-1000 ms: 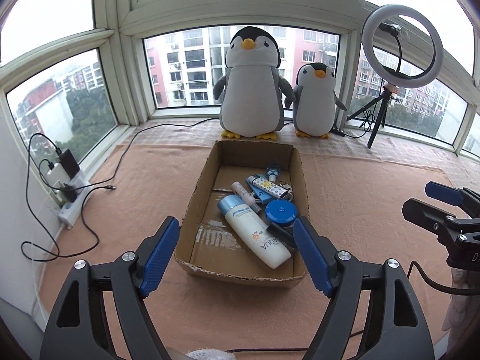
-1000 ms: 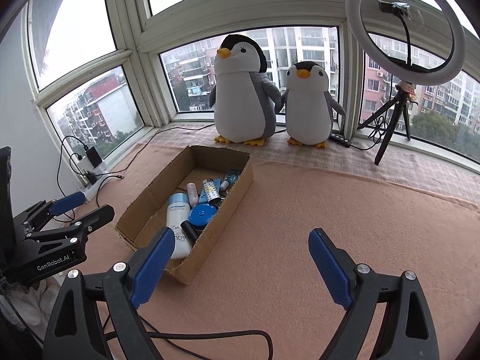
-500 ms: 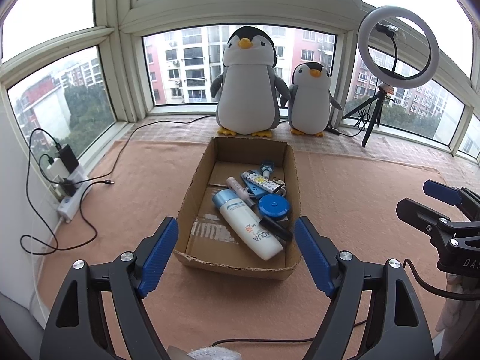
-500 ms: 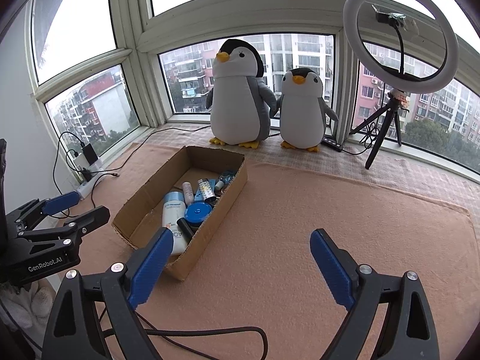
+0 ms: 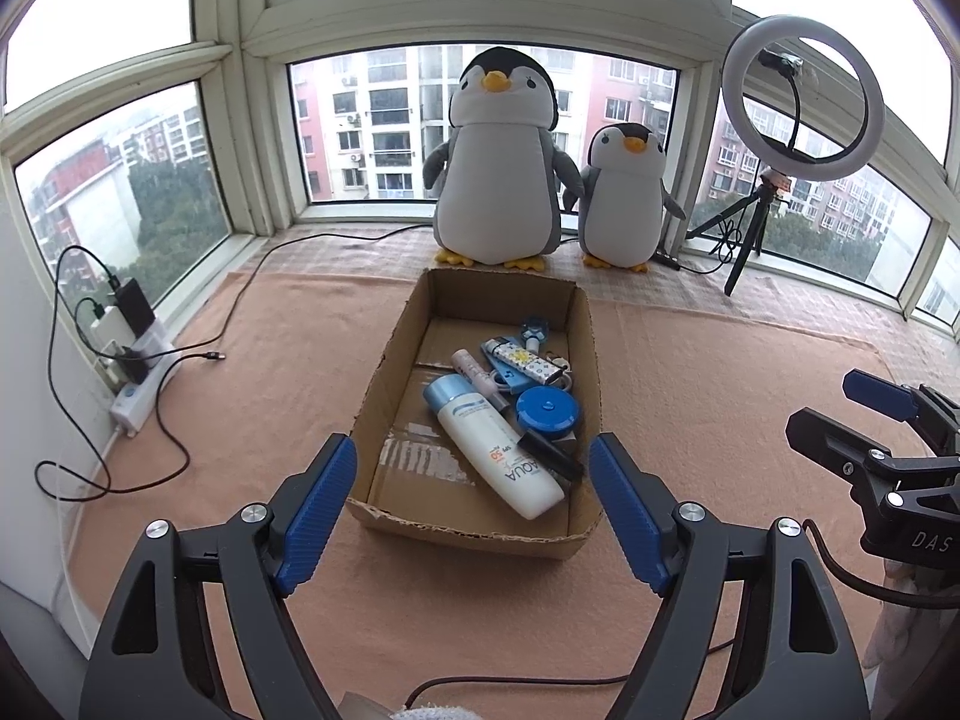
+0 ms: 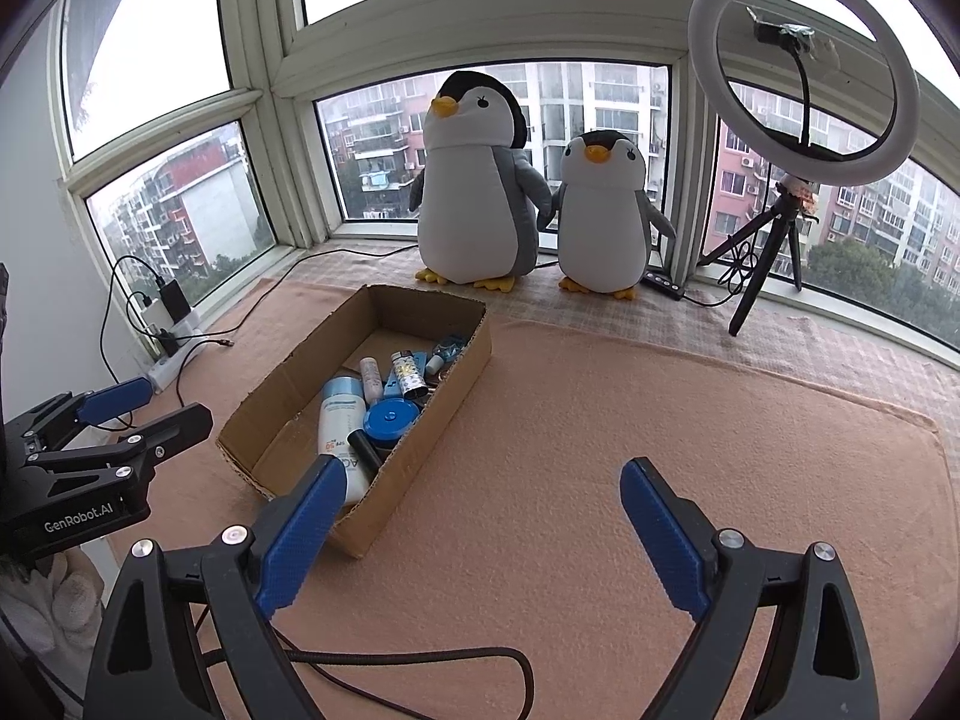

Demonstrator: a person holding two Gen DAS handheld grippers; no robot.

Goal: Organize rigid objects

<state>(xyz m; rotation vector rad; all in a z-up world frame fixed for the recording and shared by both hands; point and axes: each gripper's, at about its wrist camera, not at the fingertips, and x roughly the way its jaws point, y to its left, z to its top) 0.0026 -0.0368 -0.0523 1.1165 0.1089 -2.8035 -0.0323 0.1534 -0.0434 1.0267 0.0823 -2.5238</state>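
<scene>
An open cardboard box [image 5: 390, 360] [image 6: 282, 384] lies on the pink cloth. Inside it are a white sunscreen bottle with a blue cap [image 5: 492, 450] [image 6: 336, 426], a round blue tin [image 5: 547, 411] [image 6: 390, 420], a black tube [image 5: 549, 453], a small pink-white tube [image 5: 471, 369] and a dotted stick [image 5: 528, 360]. My left gripper [image 5: 471, 492] [image 6: 144, 405] stands open in front of the box's near wall, holding nothing. My right gripper [image 6: 483, 516] [image 5: 840, 414] is open and empty over bare cloth to the right of the box.
Two plush penguins, a large one [image 5: 498, 162] and a small one [image 5: 624, 198], stand on the sill behind the box. A ring light on a tripod [image 5: 792, 102] stands at the back right. A power strip with chargers and cables [image 5: 129, 360] lies at the left wall.
Both grippers have drawn back and up from the box, which now looks smaller and farther. Both have stayed open and nothing in the box has moved.
</scene>
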